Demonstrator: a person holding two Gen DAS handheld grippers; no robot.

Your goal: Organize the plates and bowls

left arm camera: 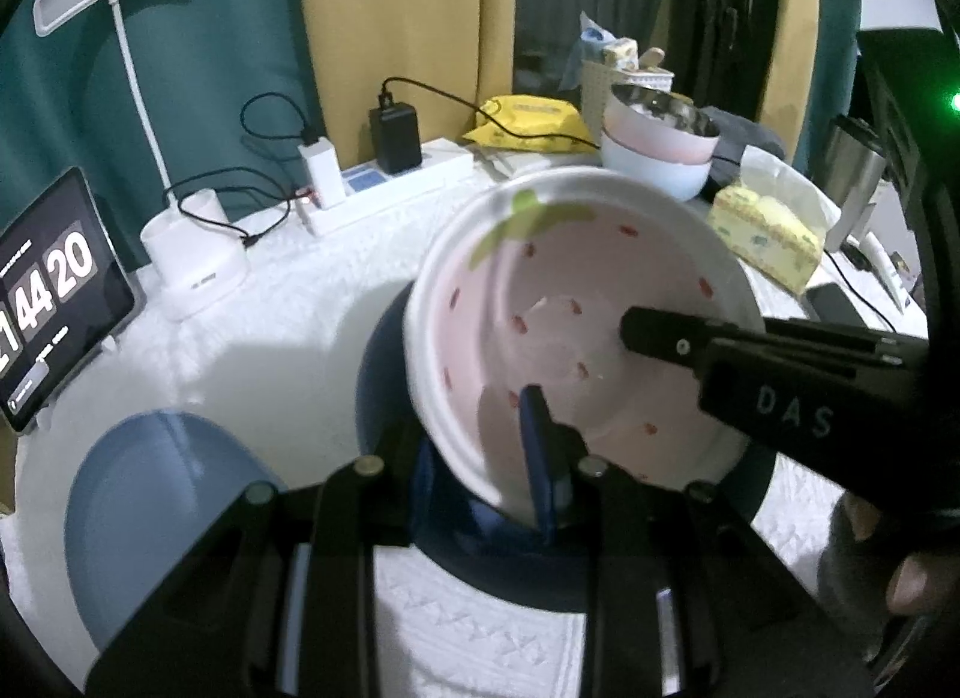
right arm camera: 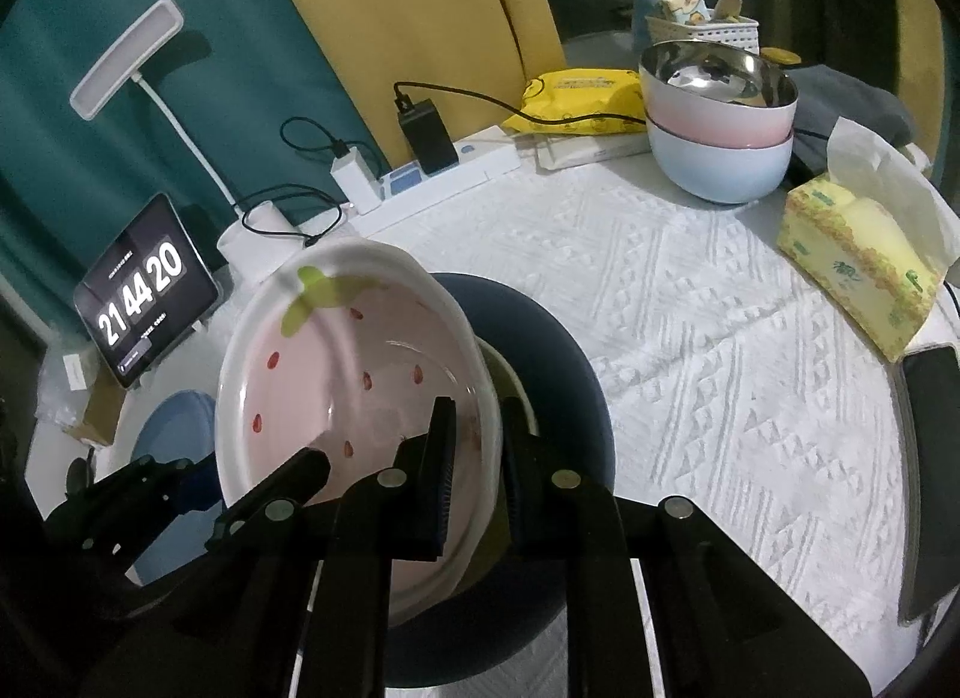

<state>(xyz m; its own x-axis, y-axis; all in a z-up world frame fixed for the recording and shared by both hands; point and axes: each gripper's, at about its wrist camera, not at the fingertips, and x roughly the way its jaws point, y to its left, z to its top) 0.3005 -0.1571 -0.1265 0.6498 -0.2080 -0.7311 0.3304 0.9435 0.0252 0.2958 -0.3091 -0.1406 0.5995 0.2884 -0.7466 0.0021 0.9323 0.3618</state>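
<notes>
A pink strawberry-pattern plate is held tilted above a dark blue plate on the white tablecloth. My left gripper is shut on the plate's near rim. My right gripper is shut on its right rim, and its finger reaches across the plate in the left wrist view. A light blue plate lies to the left. Nested pink and blue bowls stand at the back right.
A tablet clock, a white lamp and a power strip with chargers line the back. A tissue box, a yellow wipes pack, a phone and a metal cup are at the right.
</notes>
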